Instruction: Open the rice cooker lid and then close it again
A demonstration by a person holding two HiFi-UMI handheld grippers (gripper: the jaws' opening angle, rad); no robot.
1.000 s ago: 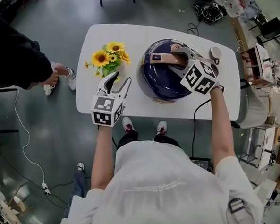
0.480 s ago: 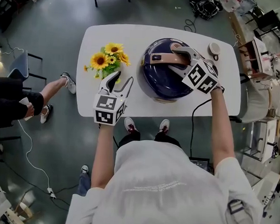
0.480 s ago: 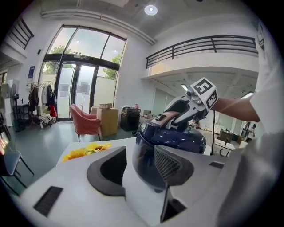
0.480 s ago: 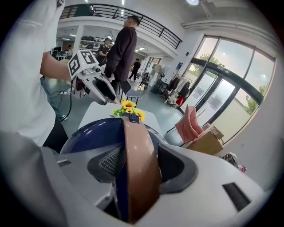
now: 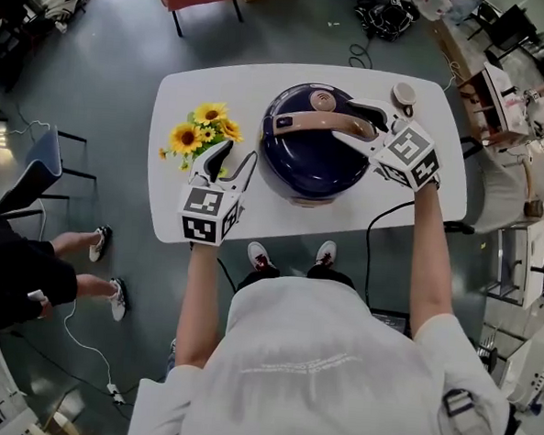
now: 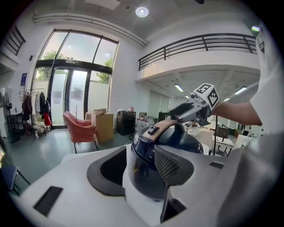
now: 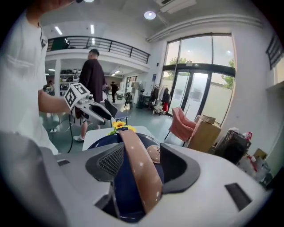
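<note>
The dark blue rice cooker [image 5: 308, 159] stands mid-table with its lid down and a tan handle [image 5: 319, 125] lying across the top. My right gripper [image 5: 358, 123] is at the handle's right end. Its jaws have just been opening, and the handle [image 7: 140, 173] lies between the pads with a gap on each side. My left gripper [image 5: 230, 160] hovers open and empty left of the cooker, next to the sunflowers. In the left gripper view the cooker [image 6: 177, 146] sits beyond the open left gripper [image 6: 142, 166], with the right gripper [image 6: 188, 111] above the handle.
A bunch of sunflowers [image 5: 202, 130] stands on the white table [image 5: 262, 78] left of the cooker. A small round tan object [image 5: 405, 92] sits at the back right. The cooker's black cord [image 5: 379, 219] hangs over the front edge. A person's legs [image 5: 86, 256] show at the left.
The right gripper has rolled, slid back toward the handle's right end and spread its jaws wider. The left gripper shifted slightly. The bystander at the left moved toward the lower left.
</note>
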